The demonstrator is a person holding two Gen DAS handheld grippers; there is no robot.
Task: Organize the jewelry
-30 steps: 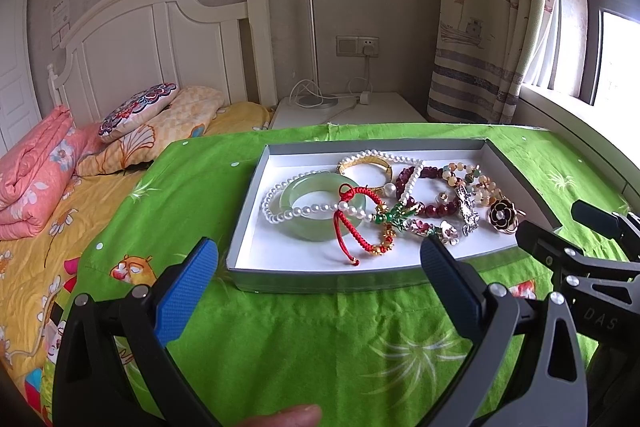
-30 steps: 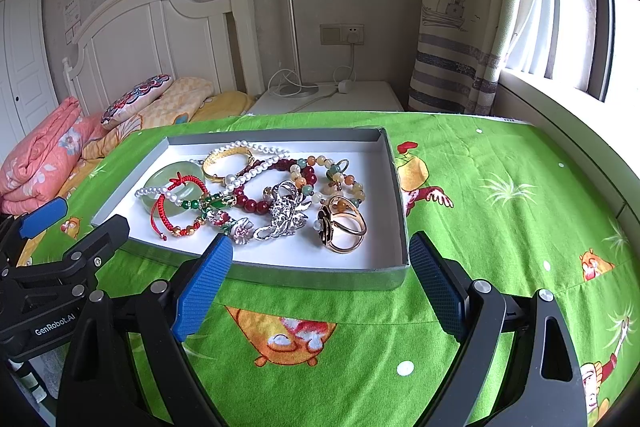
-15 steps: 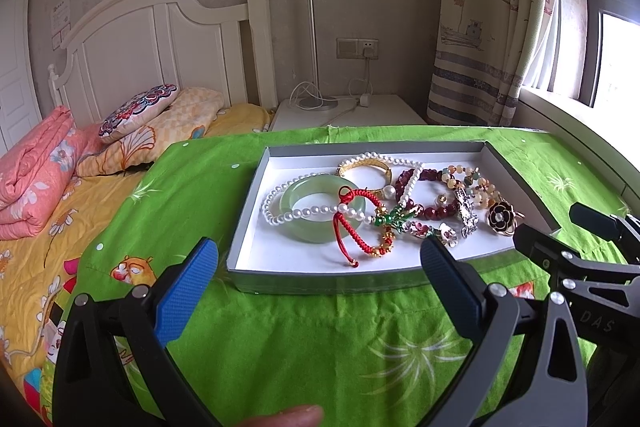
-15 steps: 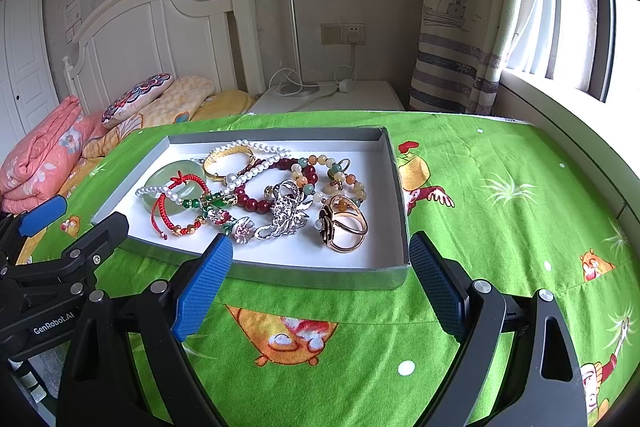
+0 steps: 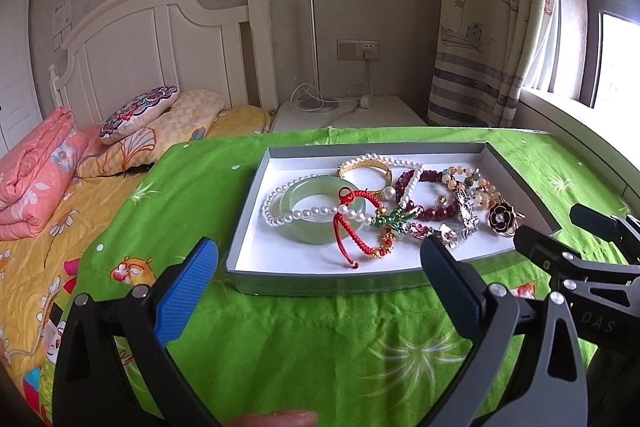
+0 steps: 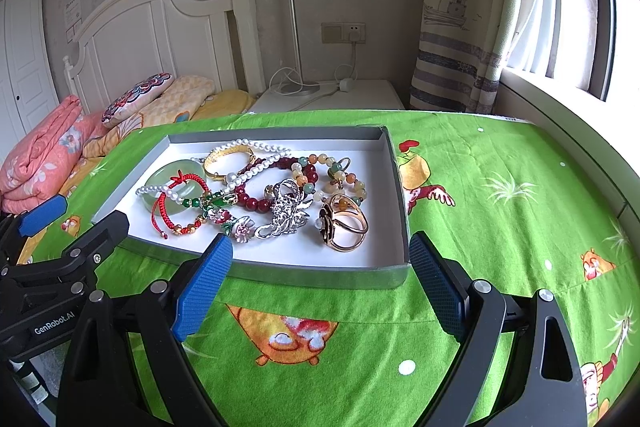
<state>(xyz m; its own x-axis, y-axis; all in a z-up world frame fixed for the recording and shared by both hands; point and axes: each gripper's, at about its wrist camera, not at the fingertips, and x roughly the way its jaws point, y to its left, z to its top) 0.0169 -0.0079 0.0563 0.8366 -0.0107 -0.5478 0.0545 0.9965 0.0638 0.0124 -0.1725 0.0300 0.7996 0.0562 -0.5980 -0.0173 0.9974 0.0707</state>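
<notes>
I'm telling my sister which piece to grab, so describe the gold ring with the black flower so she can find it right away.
On the green tablecloth sits a shallow grey tray with a white floor, heaped with jewelry. The gold ring lies nearest the tray's right wall, beside the silver brooch. It alone is a plain gold band topped with a black flower.

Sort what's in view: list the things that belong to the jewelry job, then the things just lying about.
Job: tray, jade bangle, pearl necklace, red cord bracelet, gold ring, silver brooch.

Lying about: pillow, pink quilt, socket.
</notes>
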